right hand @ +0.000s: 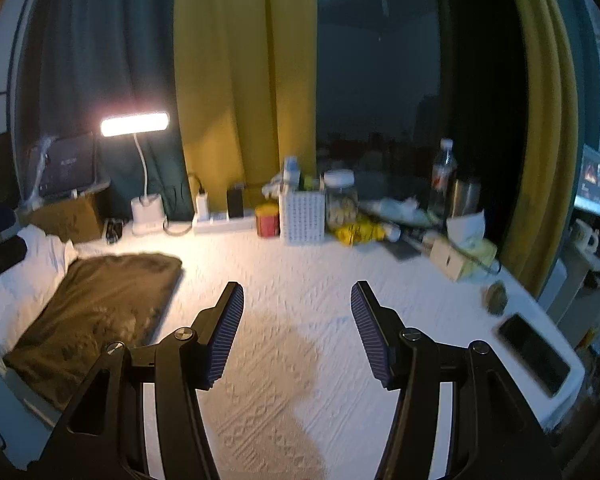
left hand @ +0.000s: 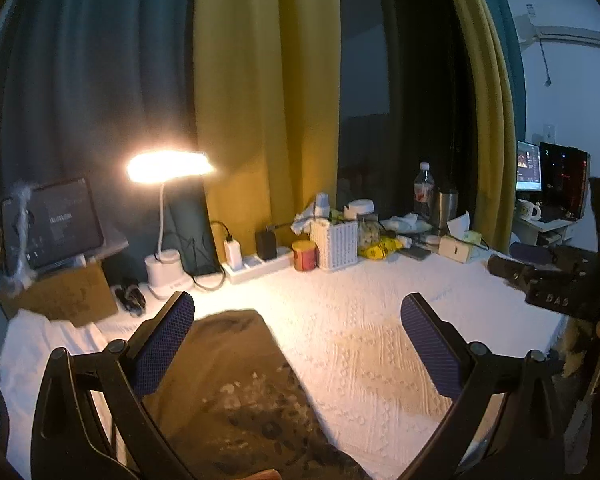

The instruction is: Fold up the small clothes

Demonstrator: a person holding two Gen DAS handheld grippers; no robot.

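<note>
Left jaws: left gripper [left hand: 298, 350] spread wide, nothing between the pads.
Right jaws: right gripper [right hand: 297, 330] also spread wide and empty.
Pose: both tilt slightly downward above the table, fingers toward the curtains.
Garment: olive-brown garment [right hand: 96, 312] lies folded flat at the table's left, beneath the left gripper's near finger; its long axis runs from the near edge toward the lamp.
Surface: white textured tablecloth [right hand: 296, 280].
Room: lit desk lamp [left hand: 168, 168], yellow curtain [left hand: 260, 100], a phone [right hand: 534, 354] at the right edge.
</note>
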